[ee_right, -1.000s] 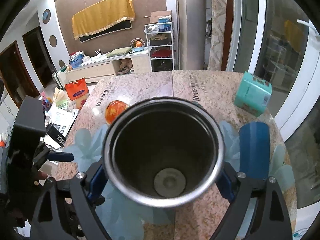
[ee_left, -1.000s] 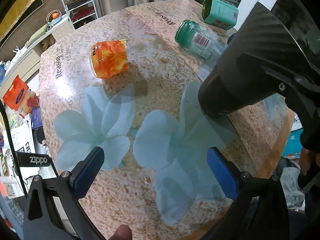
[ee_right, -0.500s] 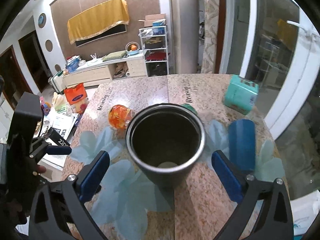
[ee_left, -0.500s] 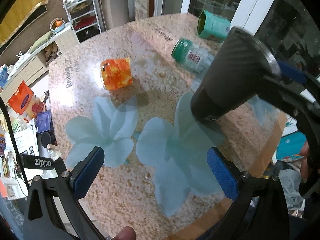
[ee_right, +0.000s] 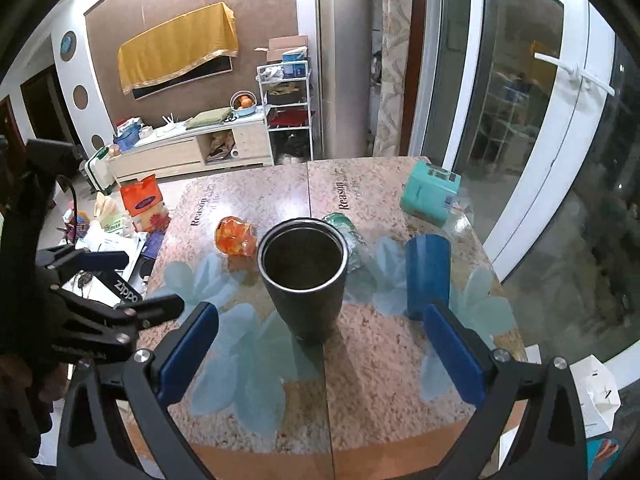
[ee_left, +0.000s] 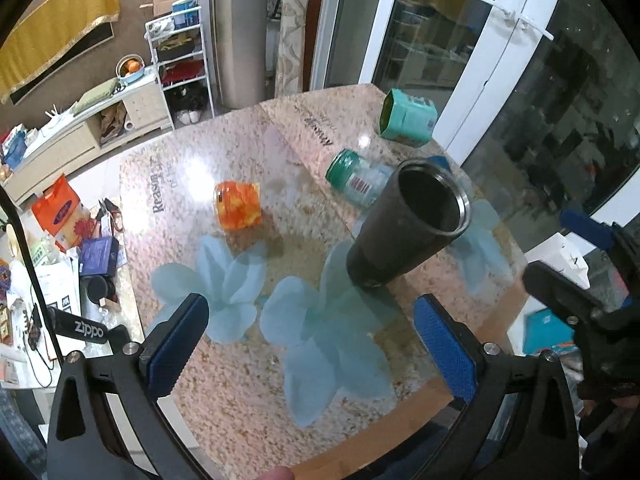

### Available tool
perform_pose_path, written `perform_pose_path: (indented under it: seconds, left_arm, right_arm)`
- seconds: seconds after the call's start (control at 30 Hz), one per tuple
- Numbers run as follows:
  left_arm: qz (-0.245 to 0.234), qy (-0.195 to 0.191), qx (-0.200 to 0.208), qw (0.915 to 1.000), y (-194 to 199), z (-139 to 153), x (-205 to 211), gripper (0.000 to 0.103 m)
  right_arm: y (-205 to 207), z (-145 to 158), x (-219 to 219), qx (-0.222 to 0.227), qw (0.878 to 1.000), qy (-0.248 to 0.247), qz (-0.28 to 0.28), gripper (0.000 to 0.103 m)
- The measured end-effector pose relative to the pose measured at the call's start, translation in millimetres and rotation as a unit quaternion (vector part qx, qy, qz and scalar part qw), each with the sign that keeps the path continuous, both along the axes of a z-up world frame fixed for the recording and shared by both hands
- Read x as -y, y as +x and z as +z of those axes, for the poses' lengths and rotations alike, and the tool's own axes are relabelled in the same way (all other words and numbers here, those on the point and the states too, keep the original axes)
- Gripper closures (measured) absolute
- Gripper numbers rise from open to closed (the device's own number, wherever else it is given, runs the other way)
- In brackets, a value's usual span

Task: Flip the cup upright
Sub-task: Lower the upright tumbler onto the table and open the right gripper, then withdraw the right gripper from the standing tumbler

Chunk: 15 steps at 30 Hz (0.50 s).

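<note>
A dark steel cup (ee_right: 303, 280) stands upright, mouth up, on the speckled flower-printed table (ee_right: 380, 380). It also shows in the left wrist view (ee_left: 404, 236). My right gripper (ee_right: 320, 356) is open and empty, pulled back from the cup toward the table's near edge. My left gripper (ee_left: 312, 346) is open and empty, above the table's left side, apart from the cup. The right gripper's finger tip (ee_left: 584, 226) shows at the right of the left wrist view.
An orange patterned jar (ee_right: 235, 237) lies left of the cup. A green-capped clear bottle (ee_left: 356, 182) lies behind it. A teal box (ee_right: 430, 193) sits at the far right. A blue cup (ee_right: 427, 270) stands upright to the right. Clutter covers the floor at left.
My right gripper opened, let go of the dark cup and backed away, leaving it upright on the table. My left gripper drew back and tilted up.
</note>
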<state>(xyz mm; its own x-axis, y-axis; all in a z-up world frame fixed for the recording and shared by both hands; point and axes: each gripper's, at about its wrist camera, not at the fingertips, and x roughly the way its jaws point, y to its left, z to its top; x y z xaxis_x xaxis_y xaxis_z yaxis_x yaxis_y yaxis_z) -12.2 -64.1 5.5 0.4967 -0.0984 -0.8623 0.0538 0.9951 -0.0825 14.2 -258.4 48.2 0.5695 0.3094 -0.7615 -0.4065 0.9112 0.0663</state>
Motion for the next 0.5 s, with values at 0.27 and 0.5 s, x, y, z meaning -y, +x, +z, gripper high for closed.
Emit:
perform_pose_path:
  seconds: [0.27,0.5]
  left_arm:
    - [0.013,0.005,0.001,0.9999,-5,21,24,0.0]
    - [0.039,0.013,0.012,0.9991,-8,32,46,0.0]
  right_arm:
    - [4,-2,17,-0.014,1.0,0.011,0.015,0.0]
    - [4,4,35,-0.008,0.999,0.024,0.039,0.0]
